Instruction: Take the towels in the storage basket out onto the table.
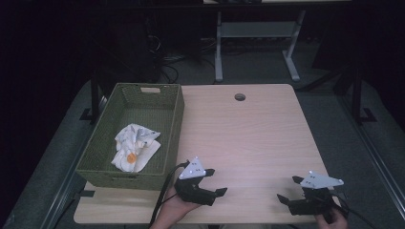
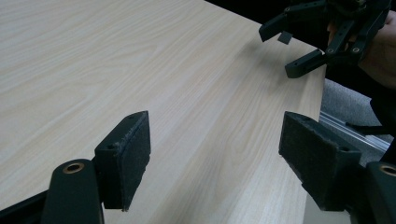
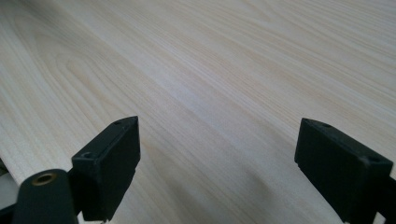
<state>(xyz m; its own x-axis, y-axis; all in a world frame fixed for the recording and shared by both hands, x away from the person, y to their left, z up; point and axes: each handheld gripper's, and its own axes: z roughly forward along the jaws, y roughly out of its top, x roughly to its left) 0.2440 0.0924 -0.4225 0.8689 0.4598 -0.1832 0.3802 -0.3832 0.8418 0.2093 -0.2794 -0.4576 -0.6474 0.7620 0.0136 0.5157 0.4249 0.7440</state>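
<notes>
The crumpled white cloth (image 1: 135, 148) lies inside the green woven basket (image 1: 174, 125) at the bench's (image 1: 248, 138) left side, bunched toward the near end, so I judge it already stowed where it belongs. I hold my left gripper (image 1: 216, 183) just off the basket's near right corner and my right gripper (image 1: 290, 190) well apart near the right edge, both low over bare wood. Both have their jaws spread with nothing between them, which I read as a resting stance.

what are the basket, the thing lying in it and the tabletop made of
Basket: olive-green woven fibre or wicker, going by its fine weave texture and matte look. Cloth inside: soft white fabric, crumpled in folds, with an orange patch. Tabletop: pale wood-grain surface, probably laminate, smooth with a slight sheen.
</notes>
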